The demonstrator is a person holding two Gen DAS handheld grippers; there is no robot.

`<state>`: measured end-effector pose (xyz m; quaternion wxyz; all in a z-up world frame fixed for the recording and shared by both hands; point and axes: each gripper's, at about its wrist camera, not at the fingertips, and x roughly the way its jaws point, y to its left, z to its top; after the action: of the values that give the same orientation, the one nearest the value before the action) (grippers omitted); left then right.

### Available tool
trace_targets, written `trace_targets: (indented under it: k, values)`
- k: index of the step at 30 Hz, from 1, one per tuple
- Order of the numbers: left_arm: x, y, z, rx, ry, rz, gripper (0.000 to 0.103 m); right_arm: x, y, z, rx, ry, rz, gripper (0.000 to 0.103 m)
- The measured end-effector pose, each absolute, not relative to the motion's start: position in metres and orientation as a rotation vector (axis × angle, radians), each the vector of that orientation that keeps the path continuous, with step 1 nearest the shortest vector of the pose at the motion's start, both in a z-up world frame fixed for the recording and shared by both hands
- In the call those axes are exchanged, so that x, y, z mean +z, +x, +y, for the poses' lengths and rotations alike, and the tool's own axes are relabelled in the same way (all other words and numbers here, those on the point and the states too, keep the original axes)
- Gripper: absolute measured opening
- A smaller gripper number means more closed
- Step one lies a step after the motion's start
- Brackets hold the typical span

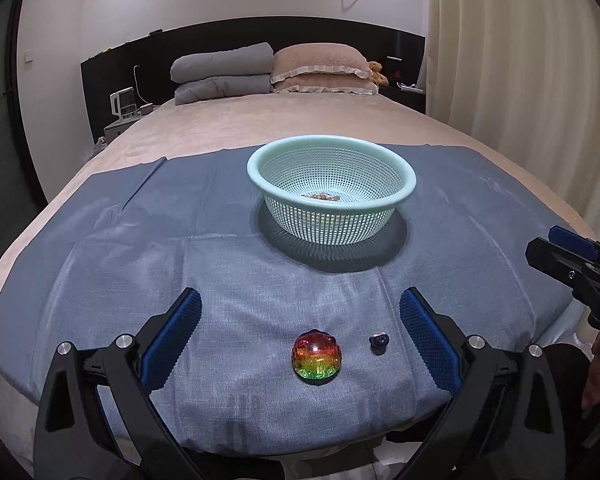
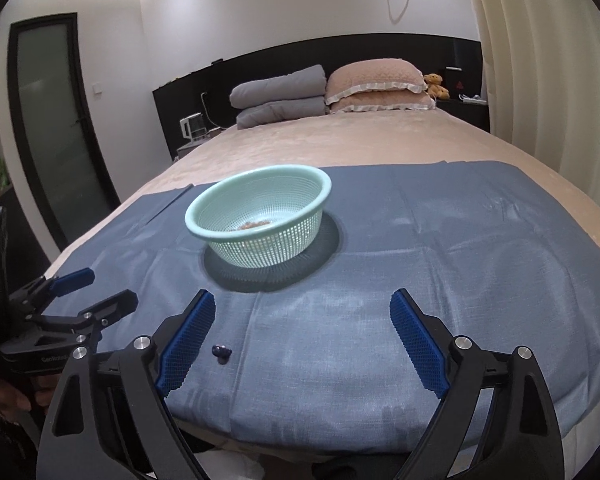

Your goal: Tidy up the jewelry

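A rainbow-coloured faceted gem (image 1: pixel 317 360) lies on the blue cloth (image 1: pixel 100 272) between the fingers of my left gripper (image 1: pixel 300 312), which is open and empty. A small dark ring (image 1: pixel 378 343) lies just right of the gem; it also shows in the right wrist view (image 2: pixel 221 353), beside my right gripper's left finger. A mint-green mesh basket (image 1: pixel 331 196) stands further back with some small brownish jewelry (image 1: pixel 325 197) in its bottom. My right gripper (image 2: pixel 302 312) is open and empty over the cloth; it shows at the right edge of the left wrist view (image 1: pixel 556 252).
The cloth lies across the foot of a beige bed (image 1: pixel 260 120). Folded grey quilts (image 1: pixel 220 74) and pink pillows (image 1: pixel 324 68) sit at the headboard. Curtains (image 1: pixel 520 80) hang on the right. A dark door (image 2: pixel 52 120) is on the left.
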<state>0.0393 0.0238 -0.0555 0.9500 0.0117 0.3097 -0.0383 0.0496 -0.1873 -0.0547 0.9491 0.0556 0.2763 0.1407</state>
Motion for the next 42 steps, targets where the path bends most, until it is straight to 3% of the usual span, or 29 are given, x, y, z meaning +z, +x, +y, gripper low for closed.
trace_targets:
  k: [42]
  values:
    - [-0.067,0.020,0.023,-0.017,0.036,0.606,0.097,-0.065,0.035,-0.174,0.319,0.078,0.581,0.085]
